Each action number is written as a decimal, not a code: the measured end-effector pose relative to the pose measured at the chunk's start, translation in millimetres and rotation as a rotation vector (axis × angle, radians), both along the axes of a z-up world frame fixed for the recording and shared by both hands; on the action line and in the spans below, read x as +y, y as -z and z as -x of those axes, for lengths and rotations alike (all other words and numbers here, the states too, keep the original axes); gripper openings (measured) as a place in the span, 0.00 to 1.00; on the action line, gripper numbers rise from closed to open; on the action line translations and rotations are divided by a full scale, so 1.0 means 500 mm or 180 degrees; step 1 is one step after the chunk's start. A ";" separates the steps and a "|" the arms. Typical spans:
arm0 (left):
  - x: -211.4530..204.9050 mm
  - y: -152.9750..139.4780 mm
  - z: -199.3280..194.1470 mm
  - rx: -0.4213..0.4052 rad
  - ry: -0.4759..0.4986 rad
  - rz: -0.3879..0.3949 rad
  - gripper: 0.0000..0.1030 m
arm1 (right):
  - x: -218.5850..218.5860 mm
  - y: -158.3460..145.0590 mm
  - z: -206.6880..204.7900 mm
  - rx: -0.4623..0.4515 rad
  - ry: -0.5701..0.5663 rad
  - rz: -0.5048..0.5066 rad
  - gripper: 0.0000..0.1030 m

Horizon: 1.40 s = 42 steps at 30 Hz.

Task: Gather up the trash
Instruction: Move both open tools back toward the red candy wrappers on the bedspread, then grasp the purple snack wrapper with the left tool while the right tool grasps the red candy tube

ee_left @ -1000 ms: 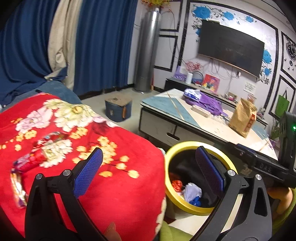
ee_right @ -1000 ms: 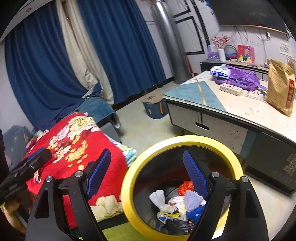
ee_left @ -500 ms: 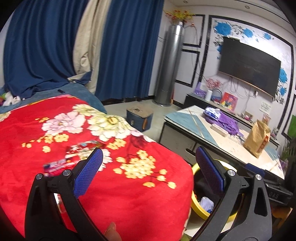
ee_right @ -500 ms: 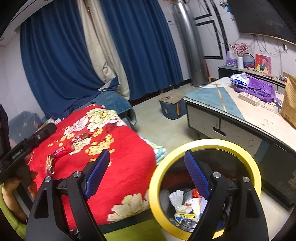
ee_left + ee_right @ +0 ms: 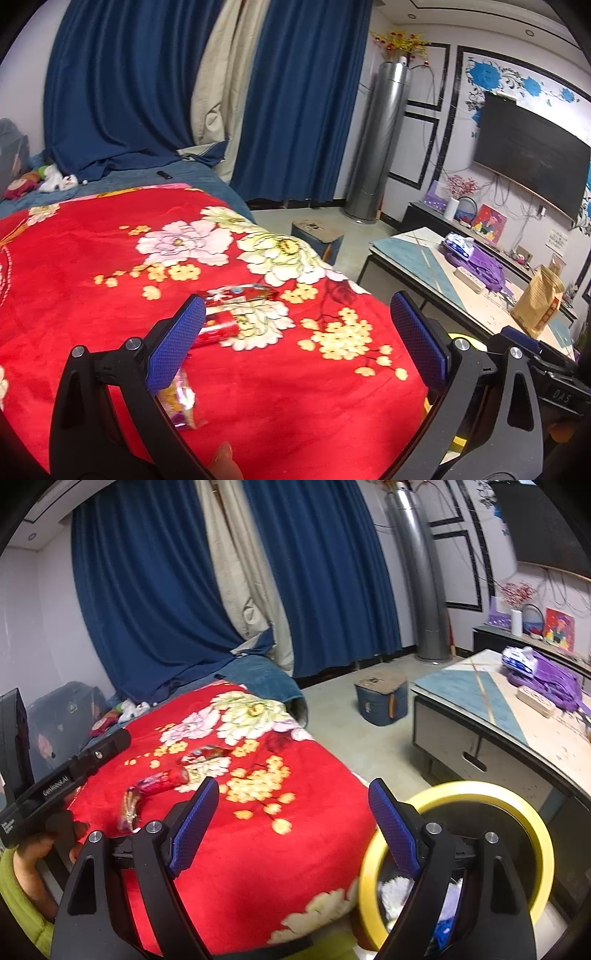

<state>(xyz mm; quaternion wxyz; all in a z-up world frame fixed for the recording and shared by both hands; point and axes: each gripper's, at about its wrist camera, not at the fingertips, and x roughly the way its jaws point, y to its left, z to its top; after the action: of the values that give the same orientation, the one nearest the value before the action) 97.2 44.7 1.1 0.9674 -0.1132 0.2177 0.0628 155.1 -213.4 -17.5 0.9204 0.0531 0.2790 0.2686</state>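
Three snack wrappers lie on a red floral blanket (image 5: 92, 295): a red one (image 5: 240, 293), a red tube-like one (image 5: 216, 328) and a clear patterned one (image 5: 179, 402). They also show in the right wrist view, red (image 5: 205, 753), tube-like (image 5: 162, 781), clear (image 5: 129, 806). My left gripper (image 5: 297, 343) is open and empty above the blanket, its left pad over the wrappers. My right gripper (image 5: 293, 829) is open and empty, between the blanket and the yellow-rimmed trash bin (image 5: 528, 812), which holds trash.
A low table (image 5: 498, 723) with a purple bag (image 5: 546, 679) stands right of the bin. A brown paper bag (image 5: 539, 302) stands on it. A blue stool box (image 5: 382, 699) sits on the floor. Blue curtains hang behind.
Both grippers have swung left, away from the bin and toward the blanket. The wrappers now lie closer under my left gripper. Both grippers stay open.
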 end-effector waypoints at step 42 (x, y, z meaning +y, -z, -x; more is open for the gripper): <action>0.195 0.124 0.024 0.0878 -0.0252 0.0607 0.12 | 0.435 0.086 -0.178 0.0958 -0.1062 0.0069 0.78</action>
<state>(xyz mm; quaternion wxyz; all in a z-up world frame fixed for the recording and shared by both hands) 85.1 142.4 -61.0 0.9100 -0.2033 0.3488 0.0948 244.1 4.3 -60.3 0.8118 0.0357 0.4210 0.4031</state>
